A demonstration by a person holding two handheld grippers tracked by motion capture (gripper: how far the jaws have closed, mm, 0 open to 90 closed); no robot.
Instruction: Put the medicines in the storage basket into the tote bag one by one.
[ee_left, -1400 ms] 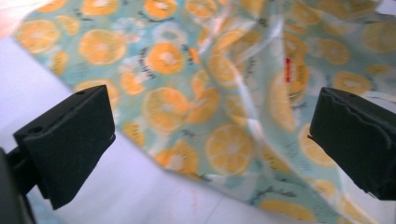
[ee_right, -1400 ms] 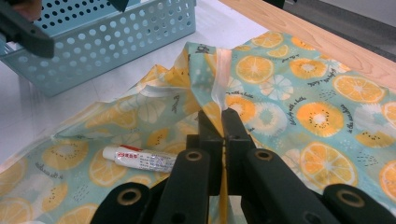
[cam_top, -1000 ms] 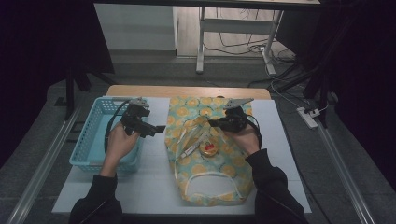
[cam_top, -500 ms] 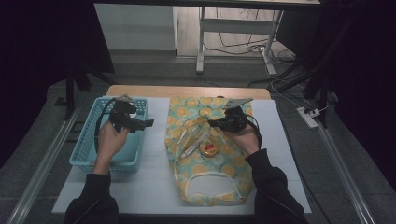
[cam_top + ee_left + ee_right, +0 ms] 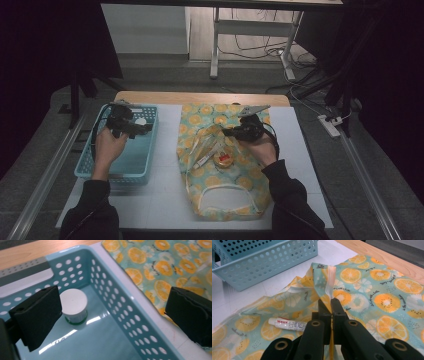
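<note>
On the table — bag (image 5: 372, 287) edge pinched in right gripper (image 5: 331, 305) jaws

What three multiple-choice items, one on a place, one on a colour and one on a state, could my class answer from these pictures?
1. Where is the white-lidded jar?
A. on the cloth
B. in the basket
C. on the floor

2. What colour is the basket?
A. light blue
B. red
C. black

3. How are the right gripper fingers?
A. wide open
B. shut on the fruit-print bag
C. shut on the tube

Answers:
1 B, the left gripper view shows the jar standing on the basket floor in a corner.
2 A, its perforated walls are light blue.
3 B, the fingers pinch a raised fold of the bag's edge.
</note>
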